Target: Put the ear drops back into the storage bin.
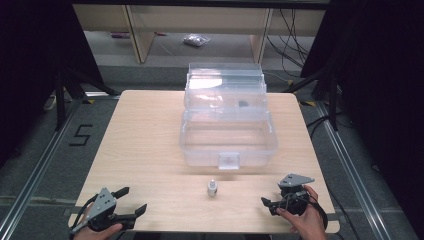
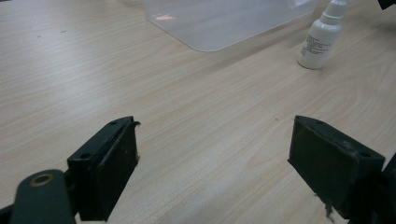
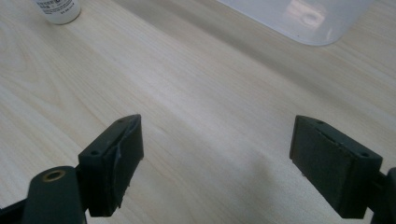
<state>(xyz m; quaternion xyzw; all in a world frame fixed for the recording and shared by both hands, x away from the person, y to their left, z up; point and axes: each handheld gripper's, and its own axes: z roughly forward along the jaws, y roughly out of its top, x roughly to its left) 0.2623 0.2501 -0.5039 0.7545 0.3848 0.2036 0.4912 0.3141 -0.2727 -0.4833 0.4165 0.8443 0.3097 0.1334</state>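
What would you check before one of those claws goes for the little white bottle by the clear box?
1. Bottle upright on the table: ok.
2. Space around the bottle clear, apart from the clear box: ok.
3. Right gripper jaws wide apart, nothing between them: ok.
4. Left gripper jaws wide apart, nothing between them: ok.
5. Box ready to take something in: its lid looks raised at the back, ok, though clear plastic makes it hard to be sure.
6. Bottle cap on tight: cannot tell.
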